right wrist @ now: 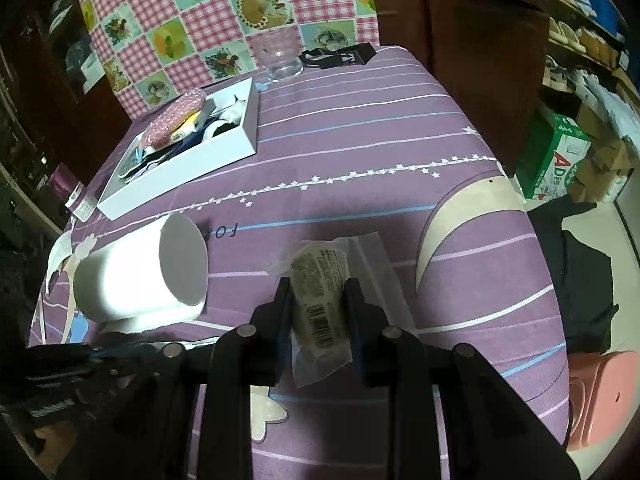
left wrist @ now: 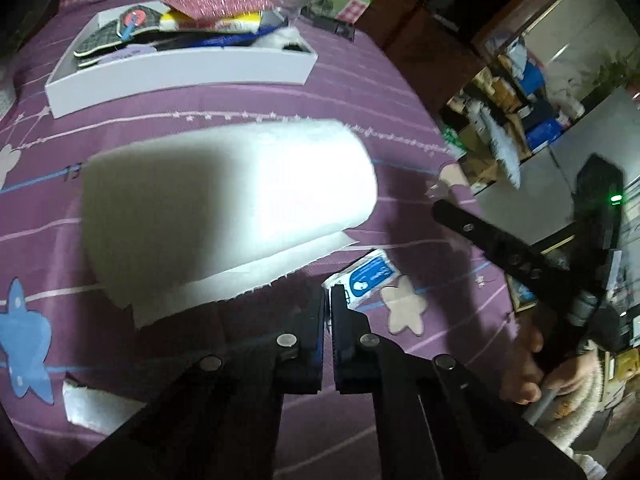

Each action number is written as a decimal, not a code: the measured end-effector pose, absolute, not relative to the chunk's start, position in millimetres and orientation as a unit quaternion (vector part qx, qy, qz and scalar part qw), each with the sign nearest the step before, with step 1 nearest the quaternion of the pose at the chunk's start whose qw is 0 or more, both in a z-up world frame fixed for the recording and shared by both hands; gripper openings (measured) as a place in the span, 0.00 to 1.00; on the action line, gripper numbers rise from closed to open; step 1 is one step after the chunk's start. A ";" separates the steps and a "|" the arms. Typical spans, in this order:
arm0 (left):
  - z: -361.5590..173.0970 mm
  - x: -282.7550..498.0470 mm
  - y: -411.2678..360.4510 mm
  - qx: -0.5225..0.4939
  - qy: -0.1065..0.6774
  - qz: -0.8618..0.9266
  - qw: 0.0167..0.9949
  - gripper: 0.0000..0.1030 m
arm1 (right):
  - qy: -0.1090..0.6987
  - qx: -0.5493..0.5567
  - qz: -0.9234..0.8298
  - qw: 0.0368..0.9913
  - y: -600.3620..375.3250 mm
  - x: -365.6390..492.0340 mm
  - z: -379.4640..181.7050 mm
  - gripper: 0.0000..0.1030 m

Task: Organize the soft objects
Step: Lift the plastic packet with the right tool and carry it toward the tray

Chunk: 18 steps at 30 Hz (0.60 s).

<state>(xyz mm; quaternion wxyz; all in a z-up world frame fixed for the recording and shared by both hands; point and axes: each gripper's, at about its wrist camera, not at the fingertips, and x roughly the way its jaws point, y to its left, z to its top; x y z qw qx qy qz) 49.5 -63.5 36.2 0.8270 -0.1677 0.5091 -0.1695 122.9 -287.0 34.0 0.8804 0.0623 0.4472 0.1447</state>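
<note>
A white paper towel roll (left wrist: 228,200) lies on its side on the purple tablecloth, a loose sheet trailing beneath it; it also shows in the right wrist view (right wrist: 140,276). My left gripper (left wrist: 328,296) is shut and empty, just right of the roll's loose sheet and above a small blue-and-white packet (left wrist: 370,276). My right gripper (right wrist: 318,292) is shut on a clear-wrapped beige roll with a barcode label (right wrist: 320,300), held just above the cloth. A white box (left wrist: 180,72) holding several soft items stands at the far side; it also shows in the right wrist view (right wrist: 180,156).
A clear glass (right wrist: 280,58) and a black clip (right wrist: 340,56) sit at the table's far edge before a checked chair back (right wrist: 224,12). A white scrap (left wrist: 92,404) lies near the left front. The table edge drops off on the right, with shelves and boxes beyond.
</note>
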 end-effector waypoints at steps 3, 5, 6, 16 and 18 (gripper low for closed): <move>46.6 40.9 -55.6 -0.177 0.497 -0.167 0.833 0.01 | 0.444 0.056 0.156 0.880 -282.6 120.0 36.4 0.26; 55.5 33.0 -51.0 -0.176 0.486 -0.169 0.839 0.01 | 0.438 0.060 0.175 0.880 -280.3 116.5 40.5 0.26; 60.2 31.0 -50.0 -0.176 0.478 -0.172 0.843 0.01 | 0.436 0.064 0.186 0.878 -279.6 115.2 42.1 0.26; 106.1 14.2 -32.9 -0.148 0.425 -0.172 0.877 0.00 | 0.395 0.072 0.252 0.880 -273.5 92.1 93.4 0.26; 114.7 16.3 -32.7 -0.145 0.417 -0.175 0.880 0.00 | 0.398 0.068 0.254 0.879 -273.2 93.2 104.5 0.26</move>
